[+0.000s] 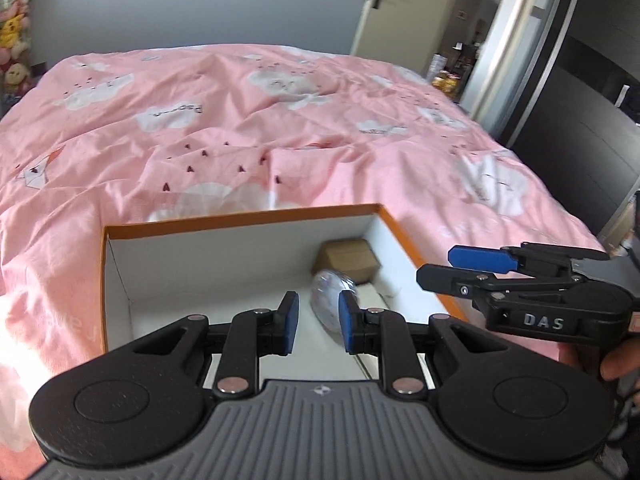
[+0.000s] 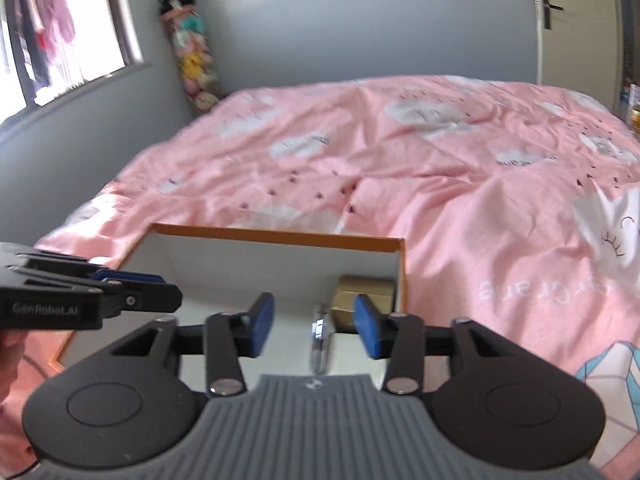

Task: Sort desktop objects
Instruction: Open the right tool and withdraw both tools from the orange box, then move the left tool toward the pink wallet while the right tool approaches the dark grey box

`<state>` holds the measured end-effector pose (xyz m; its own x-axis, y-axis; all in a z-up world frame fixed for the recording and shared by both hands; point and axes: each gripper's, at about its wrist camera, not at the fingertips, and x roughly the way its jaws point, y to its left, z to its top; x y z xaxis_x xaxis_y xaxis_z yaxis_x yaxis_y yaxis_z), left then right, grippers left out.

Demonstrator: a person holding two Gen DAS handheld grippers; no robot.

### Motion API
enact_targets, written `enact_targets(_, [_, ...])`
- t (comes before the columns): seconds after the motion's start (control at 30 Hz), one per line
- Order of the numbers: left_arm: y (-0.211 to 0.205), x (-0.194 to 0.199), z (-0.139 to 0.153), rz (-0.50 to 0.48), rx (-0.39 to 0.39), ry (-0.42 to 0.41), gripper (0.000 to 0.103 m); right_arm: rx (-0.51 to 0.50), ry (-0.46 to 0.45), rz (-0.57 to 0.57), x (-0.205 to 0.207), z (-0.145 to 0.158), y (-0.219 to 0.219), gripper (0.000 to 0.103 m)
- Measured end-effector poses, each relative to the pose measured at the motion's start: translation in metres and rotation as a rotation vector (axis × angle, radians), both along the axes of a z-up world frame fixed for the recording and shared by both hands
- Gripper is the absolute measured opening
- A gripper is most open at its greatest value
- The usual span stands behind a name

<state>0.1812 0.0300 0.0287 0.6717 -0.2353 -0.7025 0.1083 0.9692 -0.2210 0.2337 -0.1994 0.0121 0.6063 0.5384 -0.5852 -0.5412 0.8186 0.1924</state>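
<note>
Deposit step judged complete: round silver-rimmed object [image 2: 320,338] lies in orange-edged box [image 1: 240,222] on pink bedspread [image 1: 280,120], at the right end, just near of small brown carton [image 1: 347,260]. Right gripper [image 2: 314,330] spread wide and empty above the round object, angled downward; left gripper [image 1: 318,324] narrowly parted, nothing between the pads, likewise angled down over the near edge. Next move calls for clearing the box and locating a further item, none visible here.
</note>
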Motion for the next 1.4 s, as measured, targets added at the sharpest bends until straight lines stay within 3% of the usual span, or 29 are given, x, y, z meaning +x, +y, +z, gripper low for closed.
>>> enact_targets(0.13, [0.0,-0.024,0.008,-0.023,0.017,-0.004,0.024,-0.014,0.012,0.061,-0.022,0.001,-0.013,0.061])
enact_targets(0.33, [0.003,-0.058,0.006,-0.046,0.038,0.024,0.024,-0.14,0.008,0.132,-0.061,-0.01,-0.021,0.061])
enact_targets(0.47, [-0.006,-0.08,0.004,-0.121,0.042,0.057,0.024,-0.242,-0.013,0.232,-0.081,-0.019,-0.018,0.061])
enact_targets(0.53, [-0.015,-0.09,0.002,-0.163,0.04,0.094,0.024,-0.277,-0.004,0.266,-0.084,-0.023,-0.017,0.061])
enact_targets(0.7, [-0.034,-0.11,-0.017,-0.191,0.01,0.203,0.025,-0.3,0.034,0.314,-0.097,-0.029,-0.017,0.049])
enact_targets(0.93, [-0.05,-0.114,-0.068,-0.145,-0.028,0.404,0.025,-0.326,0.139,0.338,-0.131,-0.053,-0.005,0.047])
enact_targets(1.07, [-0.05,-0.114,-0.082,-0.095,0.008,0.432,0.025,-0.345,0.185,0.33,-0.141,-0.066,-0.001,0.046])
enact_targets(1.4, [-0.044,-0.112,-0.097,-0.07,-0.024,0.455,0.029,-0.415,0.174,0.21,-0.137,-0.076,0.001,0.046])
